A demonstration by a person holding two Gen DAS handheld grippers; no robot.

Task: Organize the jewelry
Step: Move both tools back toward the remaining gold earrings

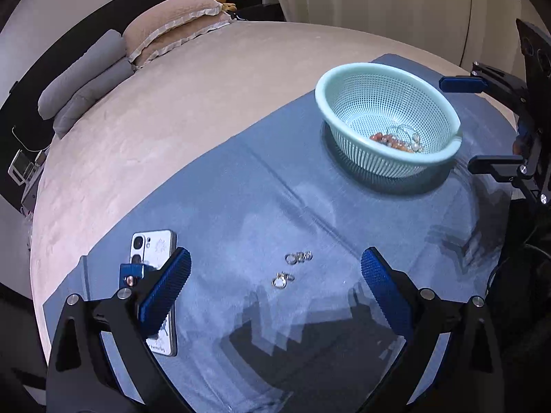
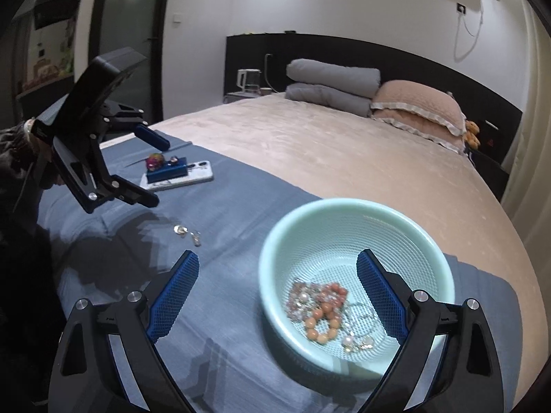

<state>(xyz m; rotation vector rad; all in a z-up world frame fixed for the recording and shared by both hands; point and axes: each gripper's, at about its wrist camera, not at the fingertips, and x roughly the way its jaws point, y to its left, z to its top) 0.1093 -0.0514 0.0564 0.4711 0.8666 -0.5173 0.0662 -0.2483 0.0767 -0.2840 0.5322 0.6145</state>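
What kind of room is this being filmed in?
Almost certainly a bedroom: a wide bed with stacked pillows against a dark headboard, and a bedside table with a kettle beside it.

I see a white smartphone (image 1: pixel 155 251) lying on the blue cloth (image 1: pixel 241 206) spread over the beige bed (image 1: pixel 172 120), with grey folded pillows (image 2: pixel 330 86), a pink frilled pillow (image 2: pixel 418 108) and a glass kettle (image 2: pixel 248 81) beyond.
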